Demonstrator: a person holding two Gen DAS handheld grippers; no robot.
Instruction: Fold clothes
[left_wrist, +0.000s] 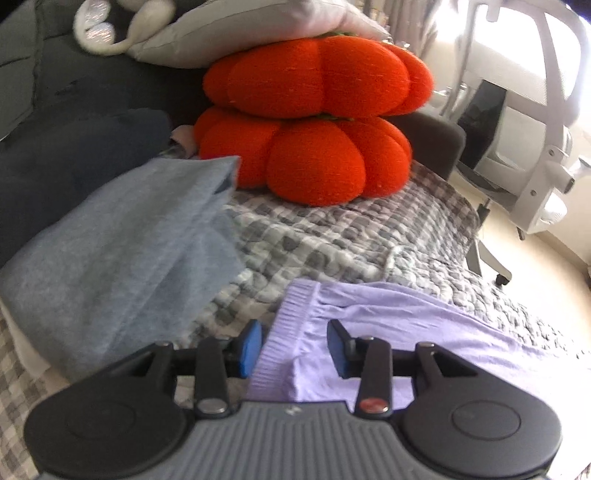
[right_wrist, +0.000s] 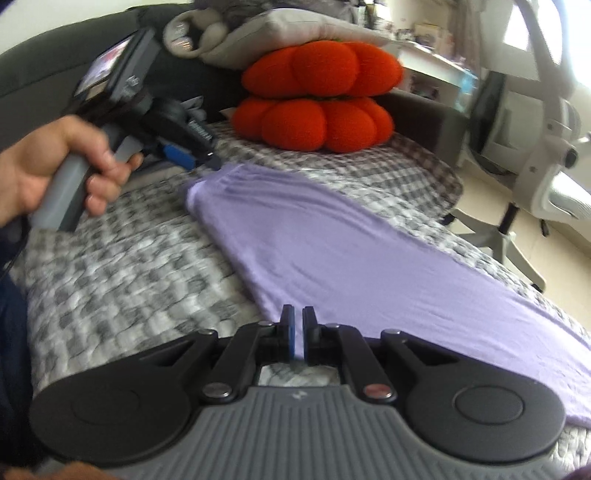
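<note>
A lilac garment (right_wrist: 332, 240) lies flat on the checked blanket, running from the far left to the near right. Its ribbed hem (left_wrist: 295, 314) sits under my left gripper (left_wrist: 295, 347), whose blue pads stand apart above the cloth without pressing on it. From the right wrist view, a hand holds that left gripper (right_wrist: 199, 155) at the garment's far corner. My right gripper (right_wrist: 299, 332) is at the garment's near edge, its pads almost together with only a thin slit between them. Whether any cloth is pinched there, I cannot tell.
A folded blue-grey garment (left_wrist: 110, 251) lies left of the lilac one. Two stacked orange pumpkin cushions (left_wrist: 314, 122) sit at the back under a grey pillow (left_wrist: 240, 29). A white office chair (left_wrist: 535, 129) stands on the floor to the right, beyond the checked blanket (right_wrist: 129, 266).
</note>
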